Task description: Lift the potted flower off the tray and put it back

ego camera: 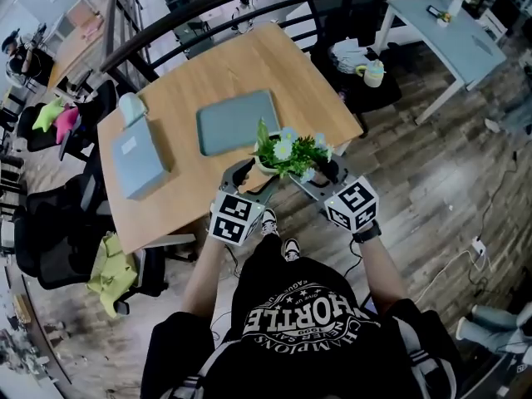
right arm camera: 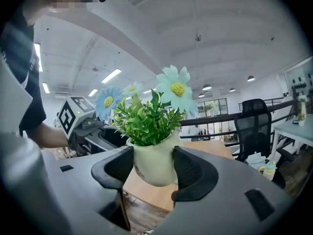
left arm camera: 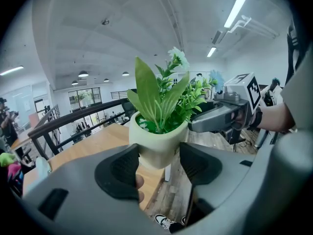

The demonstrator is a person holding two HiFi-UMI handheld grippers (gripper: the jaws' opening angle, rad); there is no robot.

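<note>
Potted flower [ego camera: 287,152] held clear of the tray [ego camera: 237,121].
Left tool [left arm camera: 156,163] and right tool [right arm camera: 152,166] both clamp its pot.

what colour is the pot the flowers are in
Pale cream with a faint green tint; the pot shows best in the right gripper view.

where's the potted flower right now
In the head view the potted flower is held between the left claw and right claw, off the tray, at the wooden table's near edge.
</note>
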